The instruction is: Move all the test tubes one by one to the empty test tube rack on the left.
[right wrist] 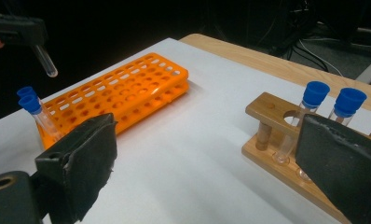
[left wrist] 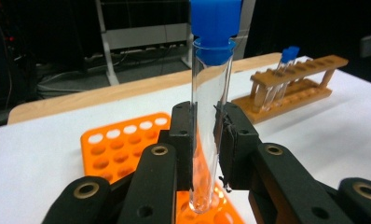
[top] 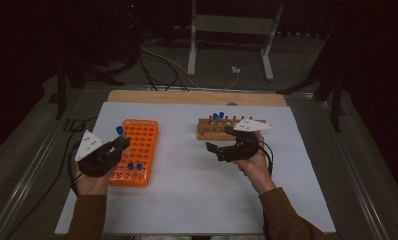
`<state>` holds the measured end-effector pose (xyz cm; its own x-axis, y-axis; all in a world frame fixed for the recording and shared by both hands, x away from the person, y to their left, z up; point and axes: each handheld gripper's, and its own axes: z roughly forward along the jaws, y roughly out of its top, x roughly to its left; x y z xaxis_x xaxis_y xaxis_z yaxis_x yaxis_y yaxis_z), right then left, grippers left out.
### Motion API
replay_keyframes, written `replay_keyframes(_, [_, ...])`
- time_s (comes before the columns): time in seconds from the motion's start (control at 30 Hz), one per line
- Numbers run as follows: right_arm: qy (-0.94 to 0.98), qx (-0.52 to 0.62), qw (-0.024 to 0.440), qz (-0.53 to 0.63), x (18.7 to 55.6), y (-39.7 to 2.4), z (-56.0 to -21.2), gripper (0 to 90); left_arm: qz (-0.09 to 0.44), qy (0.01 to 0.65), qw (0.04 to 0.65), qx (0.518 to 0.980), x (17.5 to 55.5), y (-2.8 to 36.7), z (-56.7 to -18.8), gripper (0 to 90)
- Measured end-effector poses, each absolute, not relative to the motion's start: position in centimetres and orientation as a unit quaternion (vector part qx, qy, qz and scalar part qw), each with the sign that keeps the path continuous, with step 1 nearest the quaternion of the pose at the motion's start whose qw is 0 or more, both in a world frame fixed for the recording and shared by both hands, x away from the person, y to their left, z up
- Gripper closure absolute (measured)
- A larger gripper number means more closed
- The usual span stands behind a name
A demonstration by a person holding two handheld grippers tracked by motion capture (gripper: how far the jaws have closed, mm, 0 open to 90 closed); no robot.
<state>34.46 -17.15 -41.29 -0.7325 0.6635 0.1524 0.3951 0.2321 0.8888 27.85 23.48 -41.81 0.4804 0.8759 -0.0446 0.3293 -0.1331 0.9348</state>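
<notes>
Between the pads of the left tongs point(left wrist: 204, 140) a clear test tube point(left wrist: 210, 121) with a blue cap stands upright, clamped at mid-length, its round bottom just above the holes of the orange rack point(left wrist: 123, 144) on the white table point(left wrist: 44, 154). The right tongs point(right wrist: 207, 154) gape wide with nothing between them, near the end of the wooden rack point(right wrist: 267, 112), where two blue-capped tubes point(right wrist: 309, 102) stand; two more capped tubes point(right wrist: 34, 112) sit at the orange rack's near corner.
</notes>
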Motion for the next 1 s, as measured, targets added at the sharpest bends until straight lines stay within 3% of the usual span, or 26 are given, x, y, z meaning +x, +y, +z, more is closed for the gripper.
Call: replay_keyframes(1.0, [0.761,0.354,0.136,0.526,33.8,-18.8,-42.8,3.0,0.242,0.430,0.476,0.728,25.6,24.3,-46.8,77.6])
